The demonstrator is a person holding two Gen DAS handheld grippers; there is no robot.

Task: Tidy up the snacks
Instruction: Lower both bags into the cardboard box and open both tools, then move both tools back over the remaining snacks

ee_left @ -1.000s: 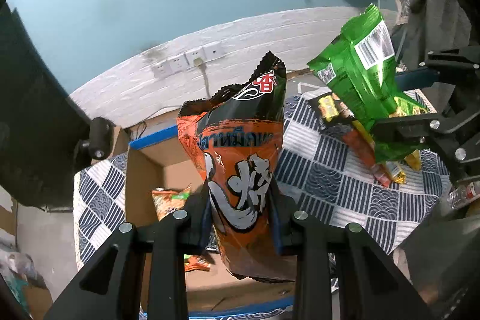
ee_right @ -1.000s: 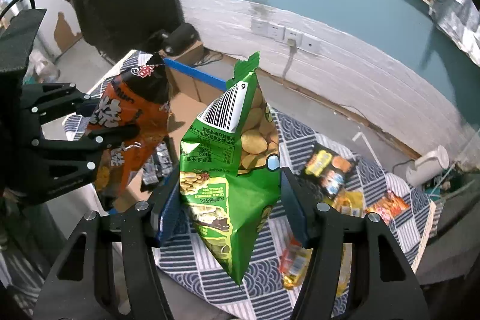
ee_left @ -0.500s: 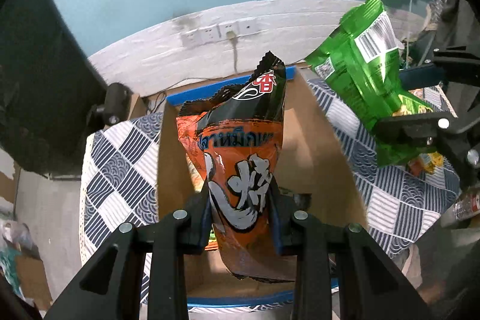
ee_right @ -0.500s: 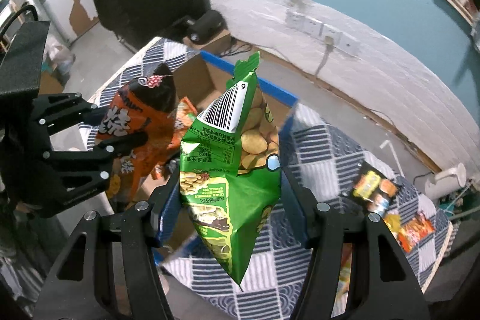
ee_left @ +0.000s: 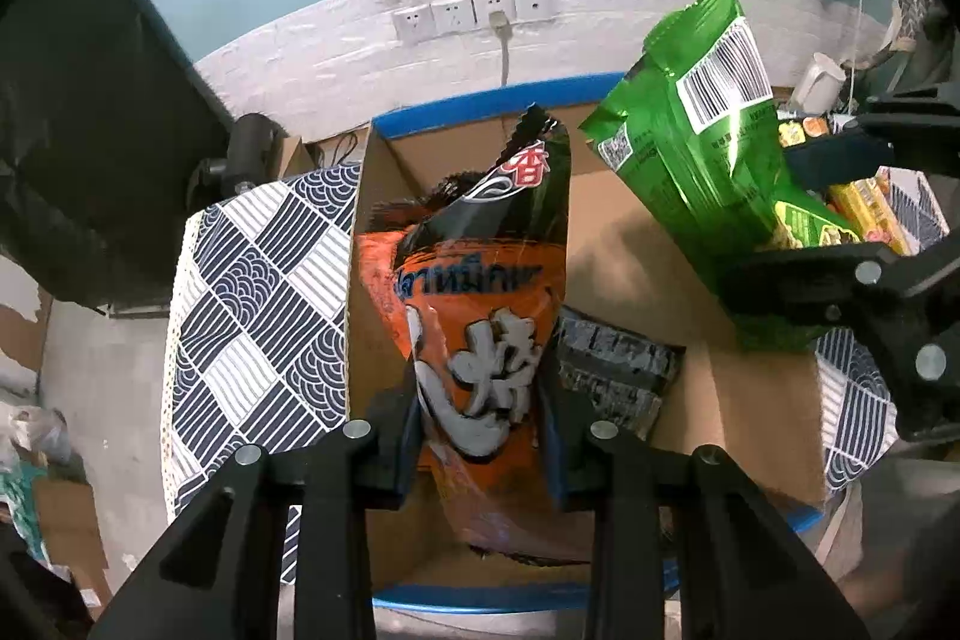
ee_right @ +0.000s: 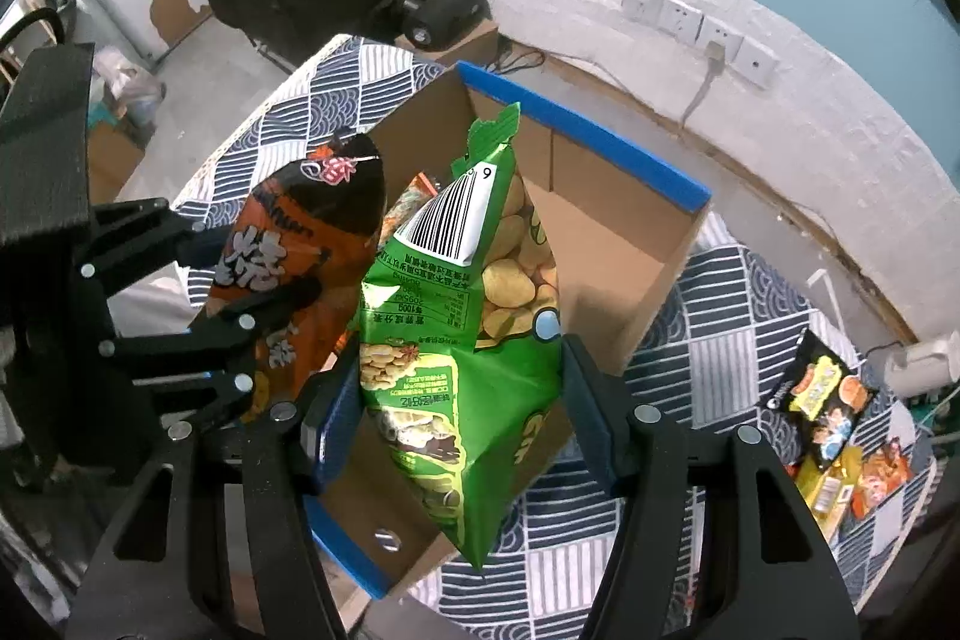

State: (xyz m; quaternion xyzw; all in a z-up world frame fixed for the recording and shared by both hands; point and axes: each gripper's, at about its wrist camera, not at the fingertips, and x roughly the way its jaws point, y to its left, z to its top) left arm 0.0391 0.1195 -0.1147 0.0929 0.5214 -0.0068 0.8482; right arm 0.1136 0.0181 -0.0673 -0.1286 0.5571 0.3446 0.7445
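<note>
My left gripper [ee_left: 480, 394] is shut on an orange and black snack bag [ee_left: 474, 304] and holds it upright above the open cardboard box [ee_left: 624, 232] with blue-taped rims. My right gripper [ee_right: 444, 370] is shut on a green peanut bag [ee_right: 456, 340] and holds it over the same box [ee_right: 606, 244]. Each view shows the other gripper's bag: the green bag [ee_left: 708, 148] at the upper right, the orange bag [ee_right: 300, 268] at the left. A dark packet [ee_left: 612, 376] lies inside the box.
The box stands on a table with a blue and white patterned cloth [ee_left: 258, 292]. Several loose snack packets [ee_right: 834, 430] lie on the cloth at the right. A white brick wall with sockets [ee_left: 474, 13] is behind. A small speaker-like device [ee_right: 444, 10] sits beyond the table.
Both grippers have moved left with their bags, from over the loose snacks on the cloth to directly above the open box. The box now fills the middle of both views.
</note>
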